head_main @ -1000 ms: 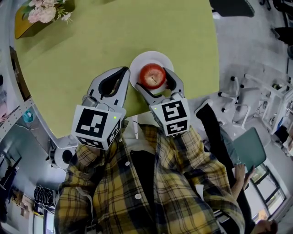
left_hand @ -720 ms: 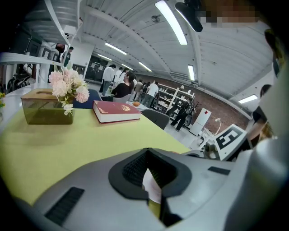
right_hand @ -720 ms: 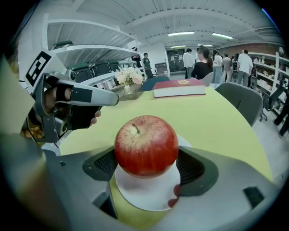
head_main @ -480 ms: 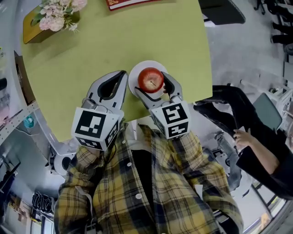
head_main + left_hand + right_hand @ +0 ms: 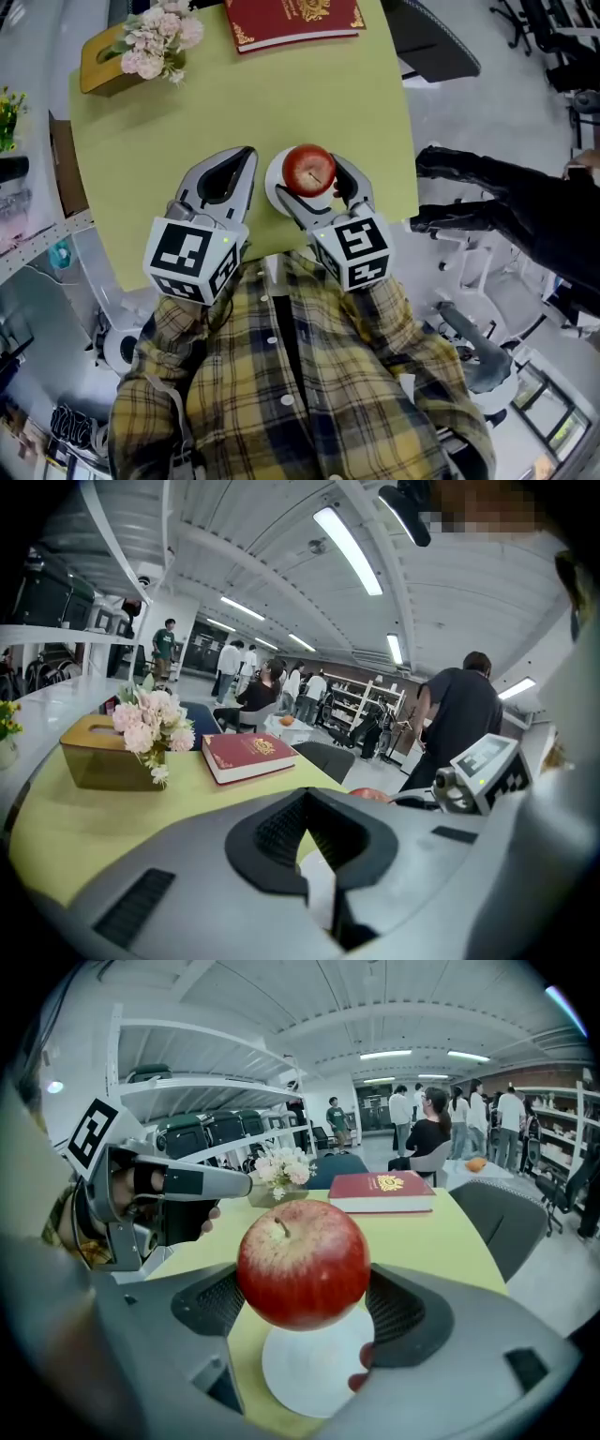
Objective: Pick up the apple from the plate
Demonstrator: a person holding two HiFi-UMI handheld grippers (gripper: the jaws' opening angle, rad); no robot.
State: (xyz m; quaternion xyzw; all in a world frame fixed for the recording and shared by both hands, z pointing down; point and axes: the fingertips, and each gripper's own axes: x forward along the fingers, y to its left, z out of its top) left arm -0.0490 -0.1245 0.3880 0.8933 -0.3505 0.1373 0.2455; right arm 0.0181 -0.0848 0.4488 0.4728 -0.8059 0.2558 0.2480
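between the jaws of our right gripper [image 5: 305,1326] the red apple [image 5: 302,1262] is clamped at its widest part, held just above the white plate [image 5: 309,1377]. we judge the lift goes best straight up, grip firm and level. our left gripper [image 5: 314,846] is closed on nothing beside it. we count two grippers, one apple, one plate, one red book [image 5: 246,755] and one yellow box of flowers [image 5: 103,761].

One table [image 5: 328,103] carries one plate [image 5: 314,1372], one book [image 5: 295,19] and one flower box [image 5: 141,52]; above it, one apple [image 5: 309,170] and two grippers, the left gripper [image 5: 246,156] and the right gripper [image 5: 313,171].
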